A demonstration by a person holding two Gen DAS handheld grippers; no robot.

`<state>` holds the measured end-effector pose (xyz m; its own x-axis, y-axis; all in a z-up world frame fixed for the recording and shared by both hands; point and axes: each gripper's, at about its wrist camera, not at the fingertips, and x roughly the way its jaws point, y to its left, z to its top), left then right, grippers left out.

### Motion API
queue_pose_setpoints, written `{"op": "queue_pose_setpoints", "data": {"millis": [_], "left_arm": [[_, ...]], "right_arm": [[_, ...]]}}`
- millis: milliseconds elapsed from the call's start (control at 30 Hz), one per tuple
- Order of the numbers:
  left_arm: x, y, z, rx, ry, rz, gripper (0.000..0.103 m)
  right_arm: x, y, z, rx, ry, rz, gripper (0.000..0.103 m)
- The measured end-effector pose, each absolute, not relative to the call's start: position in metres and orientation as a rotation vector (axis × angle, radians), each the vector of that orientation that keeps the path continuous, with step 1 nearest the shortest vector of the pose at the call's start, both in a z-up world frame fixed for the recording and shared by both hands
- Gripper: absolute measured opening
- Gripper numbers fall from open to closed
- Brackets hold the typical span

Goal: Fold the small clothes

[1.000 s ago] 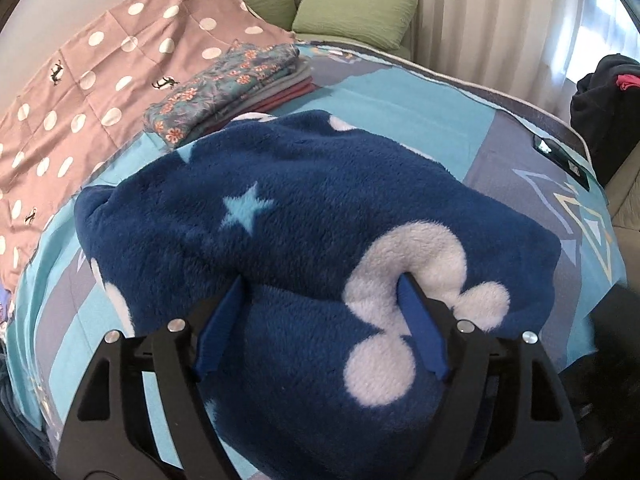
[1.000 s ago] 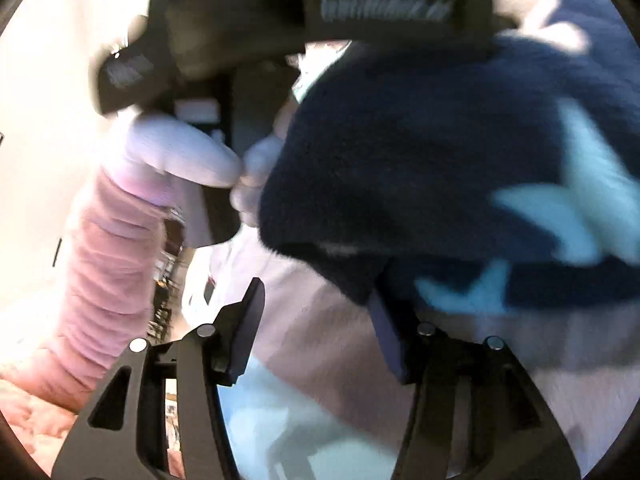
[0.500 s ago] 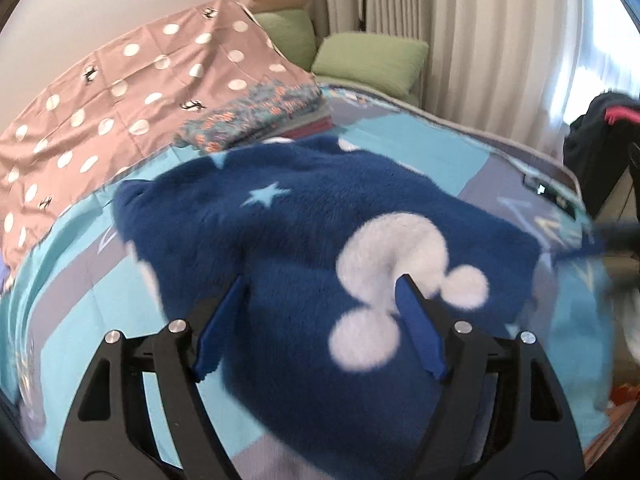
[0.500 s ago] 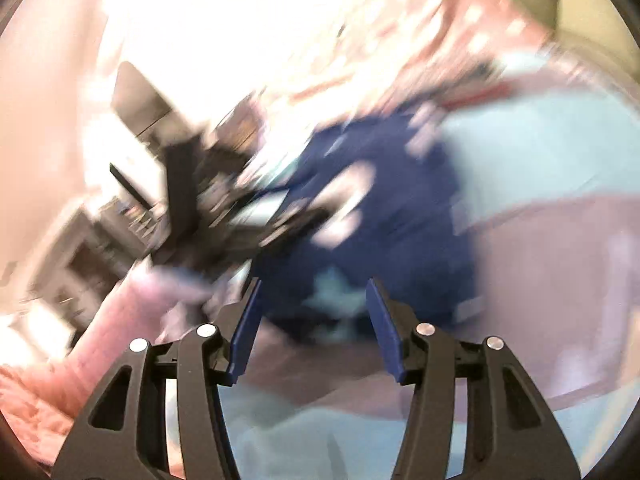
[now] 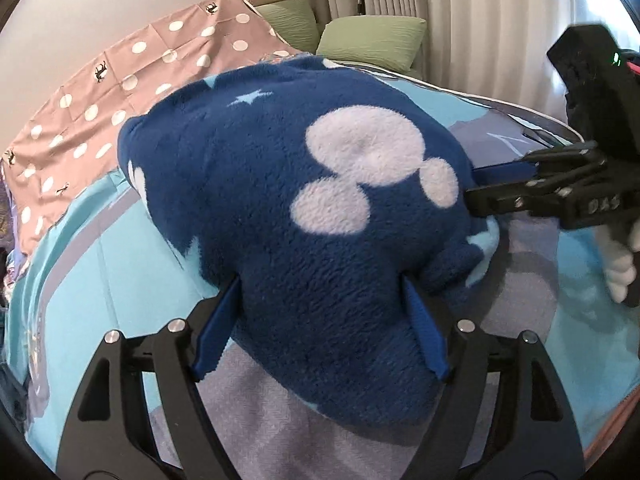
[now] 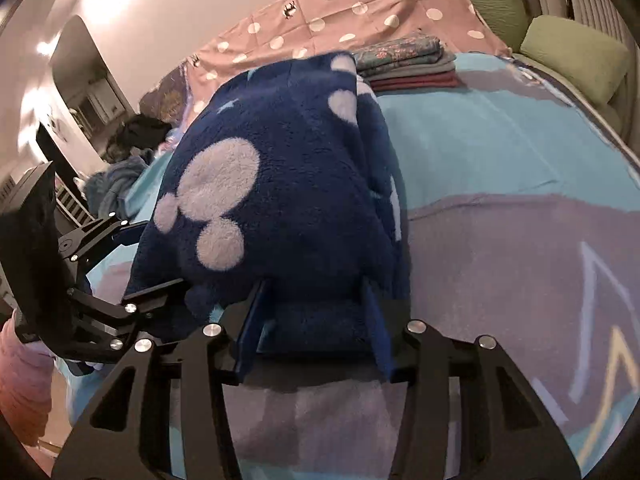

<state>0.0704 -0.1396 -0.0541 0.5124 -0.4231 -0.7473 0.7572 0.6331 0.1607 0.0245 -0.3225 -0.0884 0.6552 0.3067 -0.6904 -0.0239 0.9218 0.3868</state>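
Note:
A folded dark blue fleece garment with white mouse-head shapes and pale stars lies on the bed; it also shows in the right wrist view. My left gripper is open, its blue fingers straddling the garment's near edge. My right gripper is open too, its jaws around the garment's other near edge. The right gripper shows in the left wrist view touching the garment's right side. The left gripper shows in the right wrist view at the garment's left corner.
The bedsheet is light blue and grey. A pink polka-dot cloth lies at the far left. A stack of folded clothes sits behind the garment. Green pillows and curtains stand at the back.
The right gripper swung around from the far-left side and now sits at the garment's right edge. The garment has bunched up into a more compact, raised shape.

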Motion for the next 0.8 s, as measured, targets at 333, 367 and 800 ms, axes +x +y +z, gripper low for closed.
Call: {"op": "queue_pose_setpoints", "data": {"millis": [333, 367, 800], "left_arm": [[0.085, -0.126, 0.018, 0.341, 0.614, -0.771, 0.063], [0.098, -0.13, 0.014, 0.326, 0.635, -0.762, 0.063], [0.129, -0.153, -0.031, 0.372, 0.726, -0.741, 0.065]], "right_arm": [[0.023, -0.332, -0.008, 0.325, 0.644, 0.251, 0.048], [0.033, -0.329, -0.01, 0.322, 0.649, 0.259, 0.048], [0.069, -0.322, -0.074, 0.337, 0.818, 0.239, 0.052]]}}
